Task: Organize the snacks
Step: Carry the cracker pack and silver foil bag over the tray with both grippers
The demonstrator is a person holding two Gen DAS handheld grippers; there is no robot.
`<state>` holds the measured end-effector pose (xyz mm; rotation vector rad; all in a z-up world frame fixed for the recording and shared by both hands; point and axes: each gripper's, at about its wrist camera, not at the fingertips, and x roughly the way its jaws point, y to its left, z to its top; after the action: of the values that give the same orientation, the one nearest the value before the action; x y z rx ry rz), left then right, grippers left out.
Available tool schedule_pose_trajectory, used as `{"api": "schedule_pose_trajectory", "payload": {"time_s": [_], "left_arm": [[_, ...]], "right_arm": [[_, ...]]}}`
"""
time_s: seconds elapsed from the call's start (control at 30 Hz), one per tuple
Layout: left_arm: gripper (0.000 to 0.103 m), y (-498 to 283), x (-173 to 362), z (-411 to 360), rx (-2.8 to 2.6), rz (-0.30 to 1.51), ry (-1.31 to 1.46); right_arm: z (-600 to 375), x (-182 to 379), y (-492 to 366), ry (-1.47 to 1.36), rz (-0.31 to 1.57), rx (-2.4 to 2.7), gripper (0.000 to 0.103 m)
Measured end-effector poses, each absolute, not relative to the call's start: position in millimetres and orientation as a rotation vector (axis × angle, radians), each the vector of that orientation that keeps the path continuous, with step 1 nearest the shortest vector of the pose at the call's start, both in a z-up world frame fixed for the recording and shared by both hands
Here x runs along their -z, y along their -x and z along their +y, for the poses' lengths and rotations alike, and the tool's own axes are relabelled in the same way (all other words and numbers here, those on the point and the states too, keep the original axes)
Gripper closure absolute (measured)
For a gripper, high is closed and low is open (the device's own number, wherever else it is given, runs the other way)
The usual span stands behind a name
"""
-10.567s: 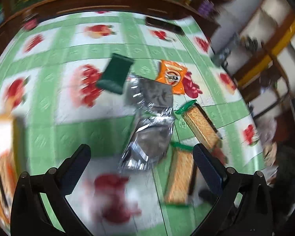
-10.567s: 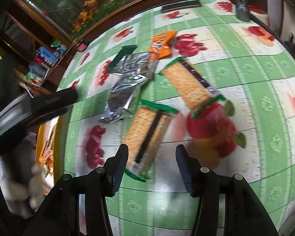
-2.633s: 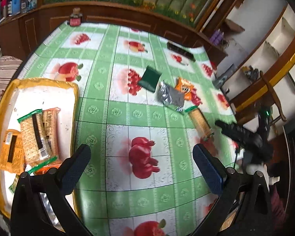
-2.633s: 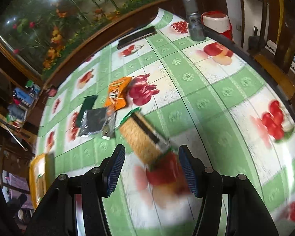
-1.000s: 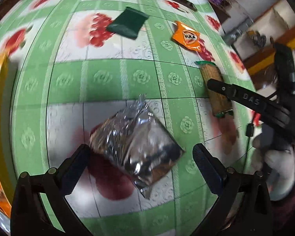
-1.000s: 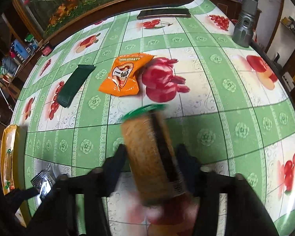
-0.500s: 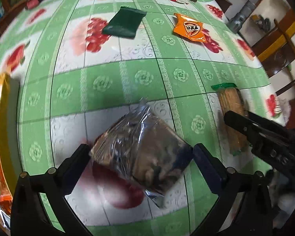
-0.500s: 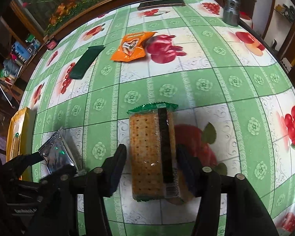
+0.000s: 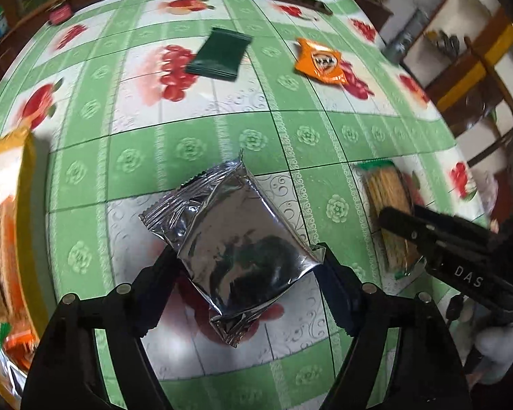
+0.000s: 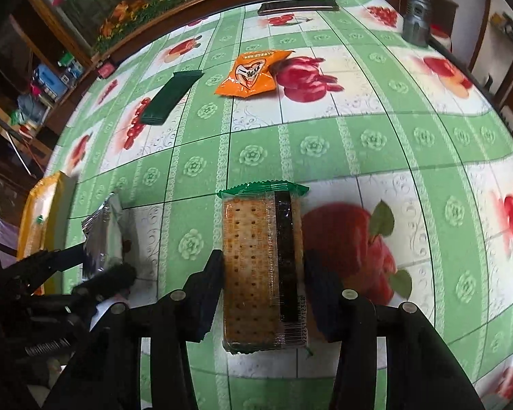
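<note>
Snacks lie across the green fruit-print tablecloth. Left gripper is closing, its 2 fingers pressing the silver foil packet. Right gripper is closing around the cracker pack, fingers touching its sides. Beyond lie the dark green bar and orange bag; a yellow tray sits at left.

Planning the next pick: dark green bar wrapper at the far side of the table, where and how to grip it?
Grip the dark green bar wrapper mid-length, across its narrow width, coming from above. It lies flat and slim on the tablecloth, long axis diagonal, clear of the orange snack packet, so turn the tool to straddle its long edges.
</note>
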<state>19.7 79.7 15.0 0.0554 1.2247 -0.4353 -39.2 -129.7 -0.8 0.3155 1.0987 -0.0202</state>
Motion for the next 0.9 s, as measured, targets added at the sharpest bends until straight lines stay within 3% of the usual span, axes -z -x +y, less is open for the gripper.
{"api": "schedule_pose_trajectory", "payload": {"time_s": [0.57, 0.9], "left_arm": [[0.025, 41, -73, 109, 0.333, 1.101, 0.095], [0.025, 73, -89, 205, 0.120, 1.052, 0.189]], "right_arm": [[-115, -36, 87, -0.331, 1.039, -0.127, 0.056], [-52, -58, 89, -0.289, 1.015, -0.302, 0.056]]}}
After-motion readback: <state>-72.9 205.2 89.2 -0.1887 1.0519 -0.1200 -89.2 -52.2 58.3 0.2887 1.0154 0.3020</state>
